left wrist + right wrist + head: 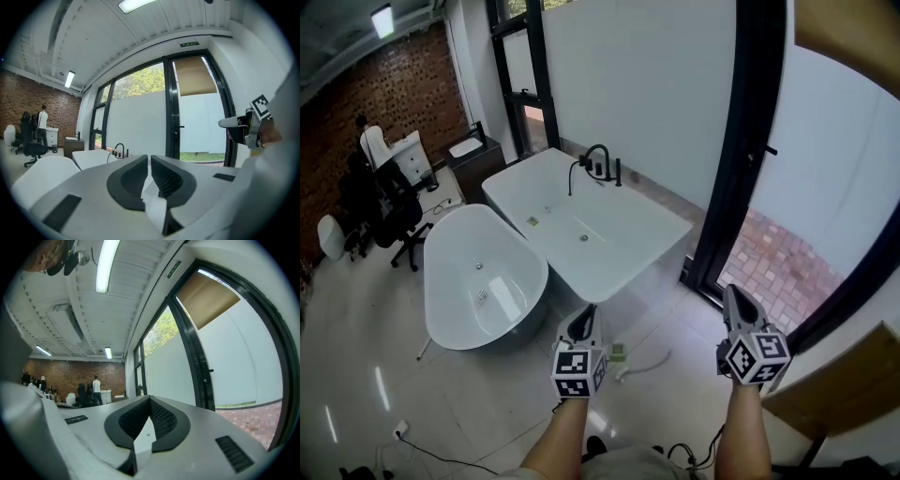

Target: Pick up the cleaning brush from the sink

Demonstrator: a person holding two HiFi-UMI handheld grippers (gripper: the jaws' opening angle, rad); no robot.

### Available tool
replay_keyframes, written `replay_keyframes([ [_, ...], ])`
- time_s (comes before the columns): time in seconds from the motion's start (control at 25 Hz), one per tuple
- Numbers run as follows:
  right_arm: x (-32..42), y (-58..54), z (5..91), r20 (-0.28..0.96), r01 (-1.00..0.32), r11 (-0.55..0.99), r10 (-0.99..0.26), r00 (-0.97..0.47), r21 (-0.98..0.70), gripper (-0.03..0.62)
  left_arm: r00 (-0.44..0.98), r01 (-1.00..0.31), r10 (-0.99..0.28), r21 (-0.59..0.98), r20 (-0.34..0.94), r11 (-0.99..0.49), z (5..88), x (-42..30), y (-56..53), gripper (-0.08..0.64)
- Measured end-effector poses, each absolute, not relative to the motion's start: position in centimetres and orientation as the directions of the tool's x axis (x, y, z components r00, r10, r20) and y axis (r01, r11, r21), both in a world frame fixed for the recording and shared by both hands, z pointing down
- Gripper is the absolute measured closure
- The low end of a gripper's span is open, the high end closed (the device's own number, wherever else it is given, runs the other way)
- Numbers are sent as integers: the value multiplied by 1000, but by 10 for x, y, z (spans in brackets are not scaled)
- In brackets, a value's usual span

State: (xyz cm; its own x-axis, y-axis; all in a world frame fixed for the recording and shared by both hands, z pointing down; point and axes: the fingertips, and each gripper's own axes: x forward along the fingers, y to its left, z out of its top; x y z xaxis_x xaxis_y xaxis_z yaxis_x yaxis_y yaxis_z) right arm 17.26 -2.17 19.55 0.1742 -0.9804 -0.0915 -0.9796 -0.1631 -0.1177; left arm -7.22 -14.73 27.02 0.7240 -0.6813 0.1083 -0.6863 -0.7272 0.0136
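Note:
No cleaning brush shows in any view. In the head view both grippers are held out in mid-air over the tiled floor. My left gripper [584,317] points toward a rectangular white bathtub [666,234] that carries a black tap [598,161]. Its jaws [149,159] are shut with nothing between them. My right gripper [734,295] points along the black glass door frame [741,169]; its jaws [149,399] are shut and empty too. The left gripper view also catches the right gripper [229,123] at its right edge. A dark cabinet with a white basin top [473,150] stands far back.
An oval white tub [441,244] stands left of the rectangular one. A white cable [647,361] and a small pale object [619,354] lie on the floor between the grippers. A person [370,141] and office chairs are by the brick wall at far left.

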Motion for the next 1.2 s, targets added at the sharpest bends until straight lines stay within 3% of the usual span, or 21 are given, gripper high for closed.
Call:
replay_keyframes([
  [0.4, 125, -69, 204, -45, -990, -118, -992, 122, -71, 592, 740, -670, -665, 36, 97, -741, 284, -99, -181, 525],
  [0.96, 220, -60, 256, -5, -967, 251, -968, -251, -46, 568, 512, -852, -852, -60, 112, -520, 300, -1, -97, 525],
  [1.2, 199, -54, 269, 16, -937, 348, -937, -348, -36, 543, 470, -873, -876, -86, 110, -479, 289, -14, -76, 546],
])
